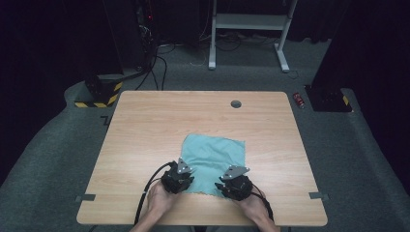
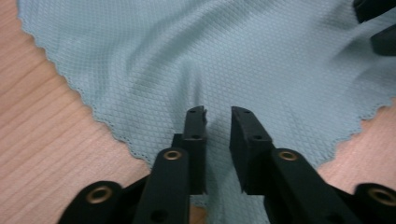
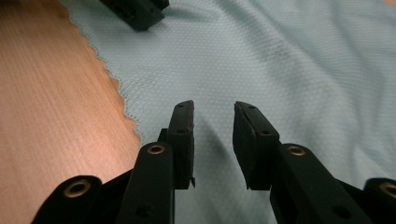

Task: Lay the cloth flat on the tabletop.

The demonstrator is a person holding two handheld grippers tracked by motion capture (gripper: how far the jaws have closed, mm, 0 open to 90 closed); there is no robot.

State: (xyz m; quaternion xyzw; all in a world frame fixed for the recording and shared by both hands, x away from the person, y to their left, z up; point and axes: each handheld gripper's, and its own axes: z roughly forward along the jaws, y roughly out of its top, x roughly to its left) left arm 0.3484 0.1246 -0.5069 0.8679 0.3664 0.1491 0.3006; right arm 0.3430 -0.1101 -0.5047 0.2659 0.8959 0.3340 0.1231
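Note:
A light teal cloth [image 1: 215,154] lies flat on the wooden table [image 1: 145,125], near its front middle. My left gripper [image 1: 185,180] rests at the cloth's near left corner and my right gripper [image 1: 231,186] at its near right corner. In the left gripper view the left gripper [image 2: 218,114] stands slightly open over the cloth [image 2: 210,56], and a soft crease runs up to the gap. The right gripper [image 3: 214,109] is open above the smooth cloth [image 3: 280,60], close to its scalloped edge. Neither holds anything.
A round cable hole [image 1: 236,104] sits at the table's far edge. Grey tape marks [image 1: 85,197] lie near both front corners. On the floor beyond are a red can [image 1: 299,100], cables and a white desk frame [image 1: 251,21].

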